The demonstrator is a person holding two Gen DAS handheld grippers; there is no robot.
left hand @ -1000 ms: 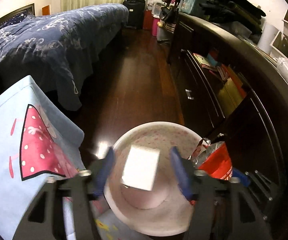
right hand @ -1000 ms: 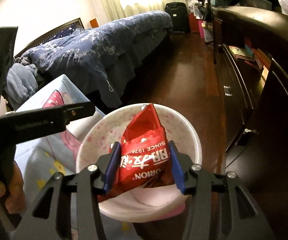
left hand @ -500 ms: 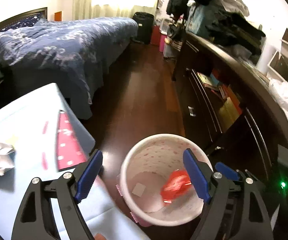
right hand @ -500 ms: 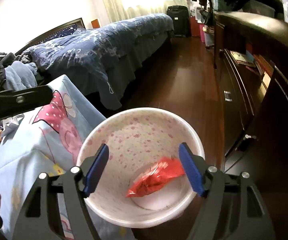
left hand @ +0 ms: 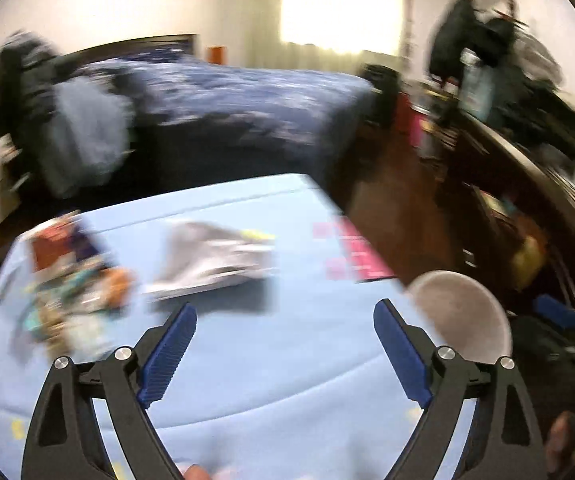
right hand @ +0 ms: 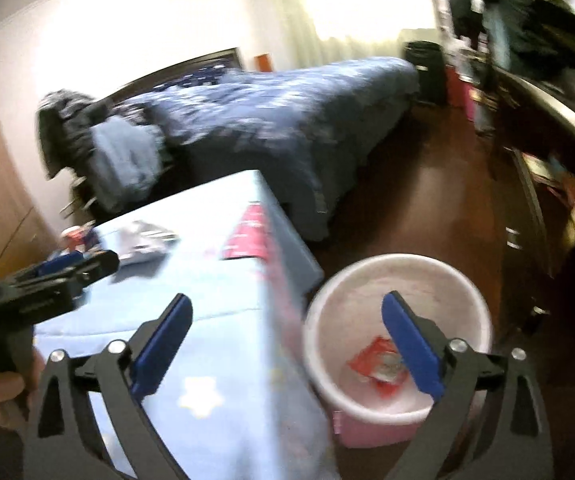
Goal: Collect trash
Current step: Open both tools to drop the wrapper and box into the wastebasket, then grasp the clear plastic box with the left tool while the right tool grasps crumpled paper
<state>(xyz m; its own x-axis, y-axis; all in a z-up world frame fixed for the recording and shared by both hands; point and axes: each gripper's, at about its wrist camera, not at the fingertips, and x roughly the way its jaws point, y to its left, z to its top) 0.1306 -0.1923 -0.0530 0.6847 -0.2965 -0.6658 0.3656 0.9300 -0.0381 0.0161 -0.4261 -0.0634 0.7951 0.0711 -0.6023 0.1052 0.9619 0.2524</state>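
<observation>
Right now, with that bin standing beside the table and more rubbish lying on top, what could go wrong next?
1. The pink bin stands on the floor, close against the table's corner; a swinging arm might tip it, spilling the red wrapper.
2. The silver wrapper looks flat and crumpled; the left gripper, jaws opening and empty, might pinch the blue cloth too.
3. The colourful litter pile near the table's far edge could get pushed off.
</observation>
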